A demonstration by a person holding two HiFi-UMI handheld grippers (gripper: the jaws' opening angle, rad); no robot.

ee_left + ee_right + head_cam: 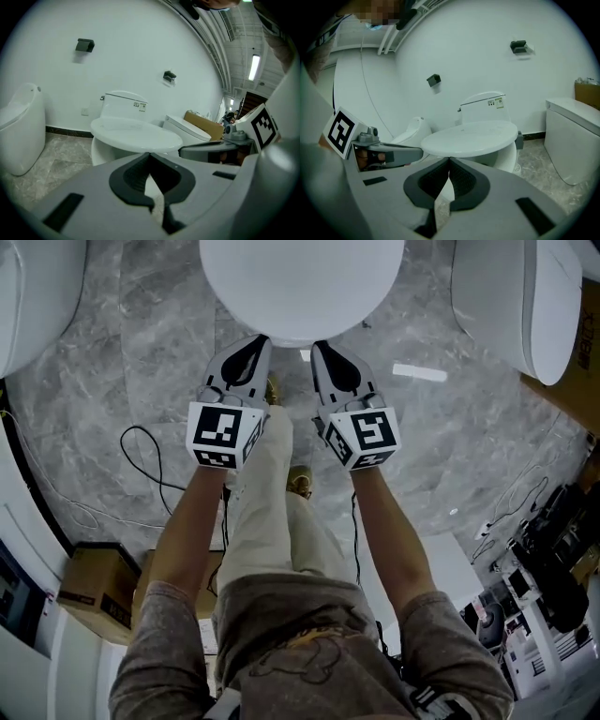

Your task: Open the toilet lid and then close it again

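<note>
Plainly, left gripper (262,339): was clenched, held nothing
Right gripper (317,345): was clenched too, empty — just before the lowered toilet lid (300,282)

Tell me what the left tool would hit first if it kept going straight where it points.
Most likely the front rim of the closed toilet lid, which sits right ahead of the shut left tool; it might slip under, onto the bowl.

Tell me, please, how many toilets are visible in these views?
3: the middle toilet straight ahead, the left toilet and the right toilet flanking it. More may be out of frame.
</note>
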